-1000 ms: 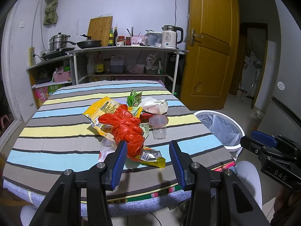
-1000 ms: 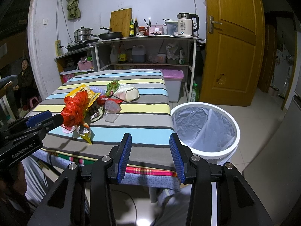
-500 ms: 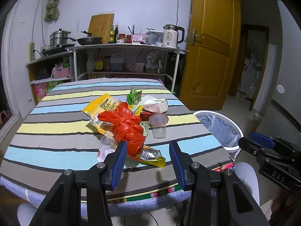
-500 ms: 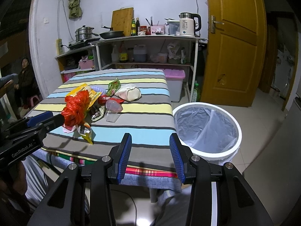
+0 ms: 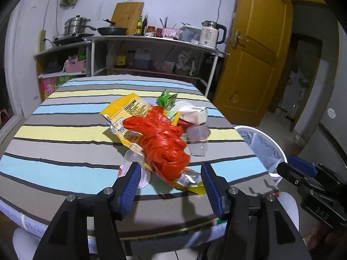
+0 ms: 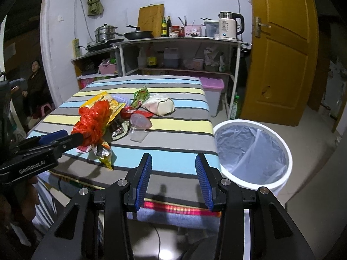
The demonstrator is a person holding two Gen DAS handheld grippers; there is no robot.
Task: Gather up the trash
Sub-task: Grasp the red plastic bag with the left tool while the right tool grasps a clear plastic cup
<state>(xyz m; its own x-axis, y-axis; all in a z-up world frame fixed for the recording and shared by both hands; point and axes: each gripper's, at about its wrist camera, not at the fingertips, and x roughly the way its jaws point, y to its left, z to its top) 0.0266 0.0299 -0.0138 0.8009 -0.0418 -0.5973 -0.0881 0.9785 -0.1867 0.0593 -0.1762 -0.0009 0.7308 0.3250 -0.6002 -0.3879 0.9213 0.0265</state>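
A heap of trash lies on the striped table point(image 5: 65, 130): a crumpled red plastic bag point(image 5: 161, 138), a yellow snack packet point(image 5: 128, 110), a green wrapper point(image 5: 166, 99), a white wad point(image 5: 190, 113), a clear plastic cup point(image 5: 198, 139) and a foil wrapper point(image 5: 188, 179). My left gripper point(image 5: 170, 186) is open, its fingers either side of the near end of the red bag, close above the table. My right gripper point(image 6: 173, 179) is open and empty, off the table's near edge. The white bin point(image 6: 251, 151) with a clear liner stands on the floor to the table's right.
A metal shelf point(image 6: 173, 41) with a kettle, pots and bottles stands behind the table. A yellow door point(image 6: 284, 43) is at the right. A person point(image 6: 34, 80) sits at the far left. A pink-lidded box point(image 6: 213, 86) stands under the shelf.
My left gripper has moved forward and closer to the red bag, which is now larger and between its fingers. My right gripper has barely moved.
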